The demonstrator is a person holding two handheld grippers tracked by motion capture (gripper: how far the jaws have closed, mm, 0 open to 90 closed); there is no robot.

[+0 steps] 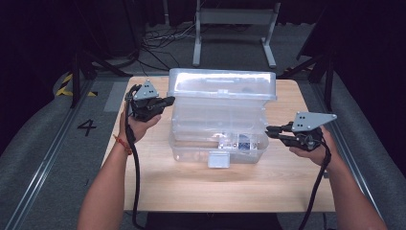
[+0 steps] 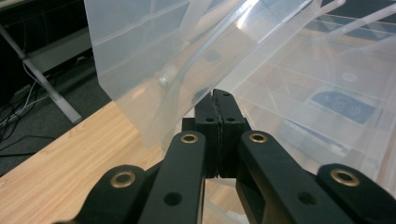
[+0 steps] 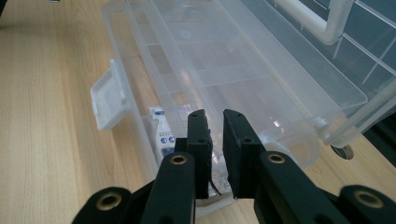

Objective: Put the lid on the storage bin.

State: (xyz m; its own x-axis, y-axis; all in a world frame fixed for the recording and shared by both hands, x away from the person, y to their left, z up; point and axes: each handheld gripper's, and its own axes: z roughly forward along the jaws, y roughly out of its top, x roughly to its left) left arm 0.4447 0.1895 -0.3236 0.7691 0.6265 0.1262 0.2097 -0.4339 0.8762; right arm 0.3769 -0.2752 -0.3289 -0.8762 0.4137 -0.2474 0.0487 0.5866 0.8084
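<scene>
A clear plastic storage box [image 1: 218, 124] stands mid-table with its lid [image 1: 222, 84] swung up and back. A white latch [image 1: 219, 159] hangs at its front. Small packets with blue print [image 1: 242, 141] lie inside. My left gripper [image 1: 170, 100] is at the box's upper left, shut with nothing between its pads. In the left gripper view its tip [image 2: 219, 95] sits right at the tilted lid panel [image 2: 154, 46]. My right gripper [image 1: 269, 130] is at the box's right end. Its jaws [image 3: 215, 114] reach over the end of the box [image 3: 224, 60] with a narrow gap and nothing pinched.
The wooden table [image 1: 287, 182] has bare room in front of the box and on both sides. A cable hole [image 3: 344, 150] sits in the tabletop by the box's corner. A metal stand [image 1: 234, 28] and cables are on the floor behind the table.
</scene>
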